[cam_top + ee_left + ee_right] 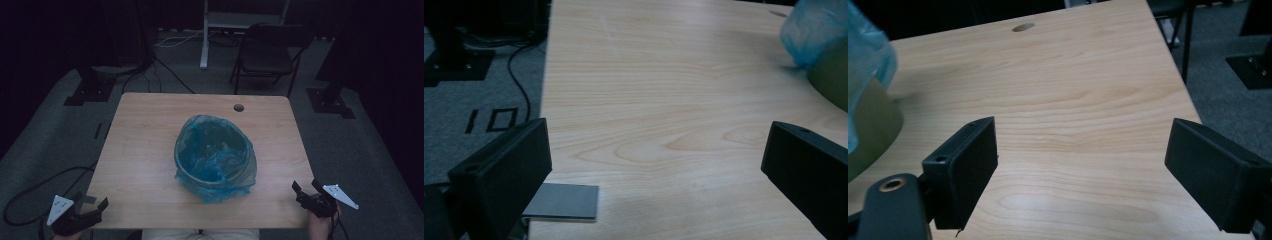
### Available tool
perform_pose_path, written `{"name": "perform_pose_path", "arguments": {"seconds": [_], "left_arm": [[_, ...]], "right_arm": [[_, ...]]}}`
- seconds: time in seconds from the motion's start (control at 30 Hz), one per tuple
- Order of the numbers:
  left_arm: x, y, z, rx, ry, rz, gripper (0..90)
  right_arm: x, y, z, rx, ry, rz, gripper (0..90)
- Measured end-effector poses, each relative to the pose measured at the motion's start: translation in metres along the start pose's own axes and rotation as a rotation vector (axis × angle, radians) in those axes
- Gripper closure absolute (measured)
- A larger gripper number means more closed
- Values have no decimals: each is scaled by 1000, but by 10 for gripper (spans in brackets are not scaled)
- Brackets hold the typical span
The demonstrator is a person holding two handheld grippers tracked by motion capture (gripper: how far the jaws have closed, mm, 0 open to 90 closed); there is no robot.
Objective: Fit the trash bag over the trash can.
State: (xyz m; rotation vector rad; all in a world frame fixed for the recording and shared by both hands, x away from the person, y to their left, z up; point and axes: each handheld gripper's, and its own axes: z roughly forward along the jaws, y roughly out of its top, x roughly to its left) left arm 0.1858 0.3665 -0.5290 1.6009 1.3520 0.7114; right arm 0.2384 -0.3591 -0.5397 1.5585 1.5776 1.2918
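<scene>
Bin [215, 157] lined with a blue bag [212, 150] stands mid-counter [145, 150], both grippers at the near corners.
High view shows the bin whole. Left gripper [90, 205] and right gripper [306, 189] have fingers spread, holding nothing; each gripper view catches just the bin's edge.

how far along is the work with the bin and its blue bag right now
Already done: the blue plastic bag lines the round green bin at the middle of the wooden table, its edge folded over the rim. In hand: nothing; the left gripper and right gripper sit open at the near corners. Any handling of the bag is still to come.
</scene>
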Motion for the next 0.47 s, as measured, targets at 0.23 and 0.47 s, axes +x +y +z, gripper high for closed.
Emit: {"name": "perform_pose_path", "arguments": {"seconds": [0.23,0.47], "left_arm": [[3,-3,4,-5,22,-21,3],[5,-4,8,13,28,-38,3]], "right_arm": [[-6,-2,1,6,-39,6,131],[-4,-3,4,27,-50,-19,131]]}}
